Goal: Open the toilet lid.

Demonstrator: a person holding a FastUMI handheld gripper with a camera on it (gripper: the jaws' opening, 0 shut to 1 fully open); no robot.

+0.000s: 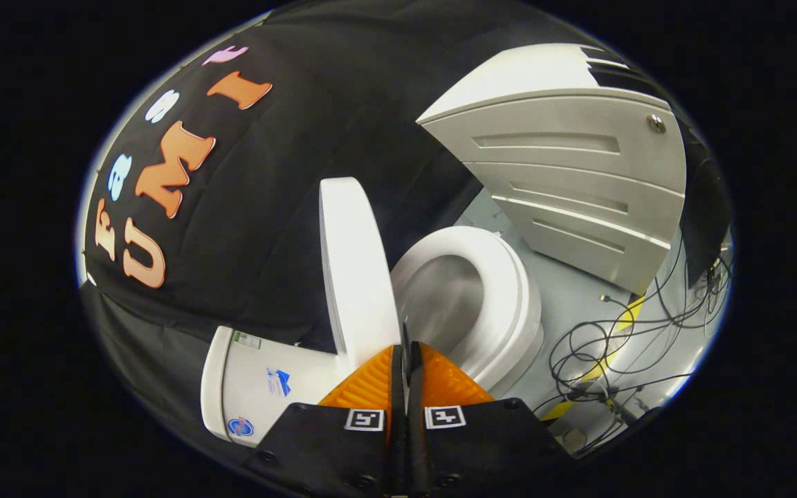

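The pale grey floor (571, 290) carries everything here. Just ahead of the fingers (374, 380), which are pressed together with nothing between them, the white toilet (509, 304) stands on it, with its tank (253, 387) beside the fingers. Beyond the toilet, farther from the fingers, a grey cabinet (578, 180) with 3 drawer fronts stands on the floor. To the side of the fingers past the bowl, loose black cables (599, 353) sprawl across yellow-and-black striped tape (623, 318) stuck to the floor.
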